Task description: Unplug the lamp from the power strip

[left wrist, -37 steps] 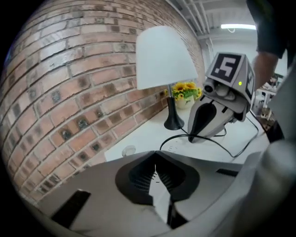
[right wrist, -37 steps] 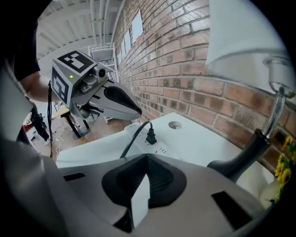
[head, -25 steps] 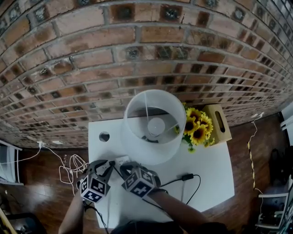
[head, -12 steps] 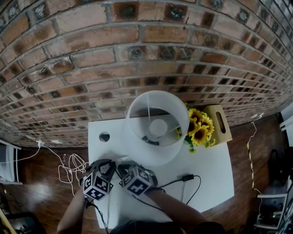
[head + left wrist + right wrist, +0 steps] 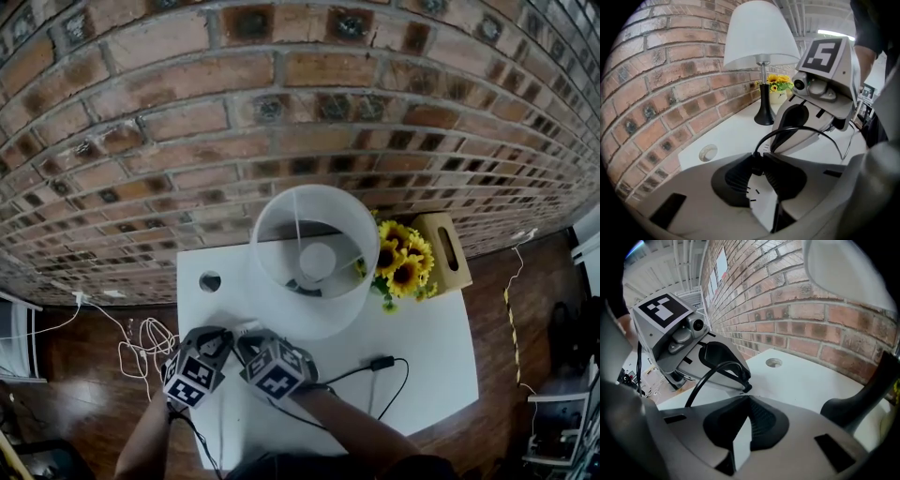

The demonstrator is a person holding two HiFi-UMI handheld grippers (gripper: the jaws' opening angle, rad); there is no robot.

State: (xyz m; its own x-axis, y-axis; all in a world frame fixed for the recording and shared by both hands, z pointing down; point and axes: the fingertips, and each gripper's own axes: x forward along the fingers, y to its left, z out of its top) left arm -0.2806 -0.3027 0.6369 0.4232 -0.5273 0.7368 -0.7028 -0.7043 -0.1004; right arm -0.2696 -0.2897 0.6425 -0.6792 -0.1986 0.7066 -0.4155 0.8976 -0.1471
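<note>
Near desk (image 5: 422,337) left edge | left gripper (image 5: 758,161): jaws just been closing, we note both pads touching black lamp plug (image 5: 757,166), which stands on white power strip (image 5: 761,206) | right gripper (image 5: 745,401): pads clamped on power strip

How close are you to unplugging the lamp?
Done: both grippers are at the white power strip. In hand: the right gripper pinches the strip, and the fingers of the left gripper have just been closing onto the black plug, which is still seated. Left: pull the plug out.
</note>
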